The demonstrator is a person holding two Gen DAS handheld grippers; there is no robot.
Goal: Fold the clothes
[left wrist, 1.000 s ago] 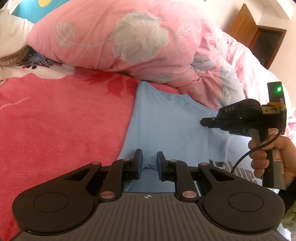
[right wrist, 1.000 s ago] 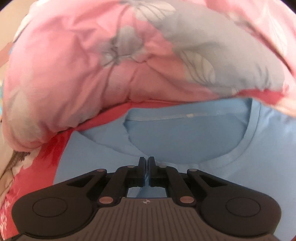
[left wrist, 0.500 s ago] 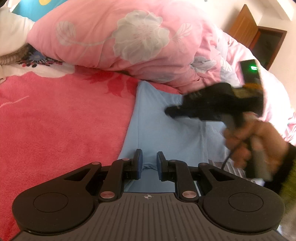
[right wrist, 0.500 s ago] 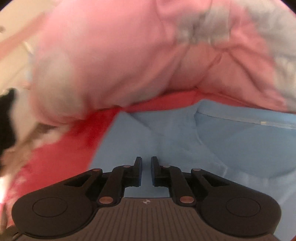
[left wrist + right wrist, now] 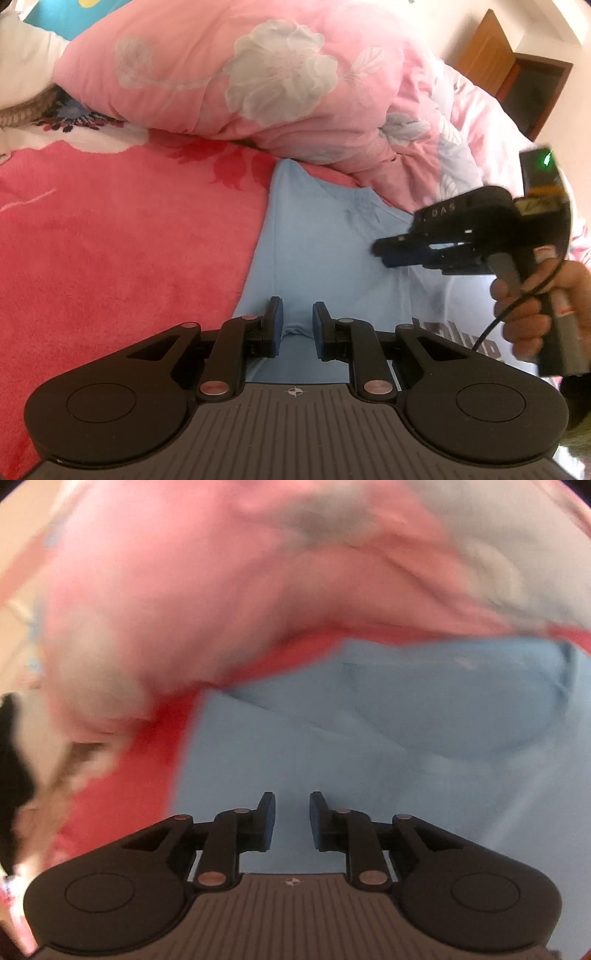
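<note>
Where the light blue T-shirt (image 5: 325, 258) lies flat on the bed, its top edge runs up against the heaped pink floral quilt (image 5: 280, 74), and its left edge meets the red fleece blanket (image 5: 110, 258) that covers the mattress. Dark lettering shows on the shirt's front, low at the right, partly hidden behind a hand. The left gripper (image 5: 297, 325) sits low at the shirt's near left edge, its blue pads set a little apart with a small raised fold of the blue cloth bunched between them; it looks pinched there. The right gripper (image 5: 291, 819) hangs over the shirt near its neckline (image 5: 517, 734), tilted downward; its jaws have just been opening and now stand apart with only flat cloth showing beyond them, nothing between the pads. From the left side, that same tool shows above the shirt's middle, held by the person's right hand (image 5: 532, 310) around its handle, a black cable trailing down. A wooden door (image 5: 491, 55) stands in the far corner.
</note>
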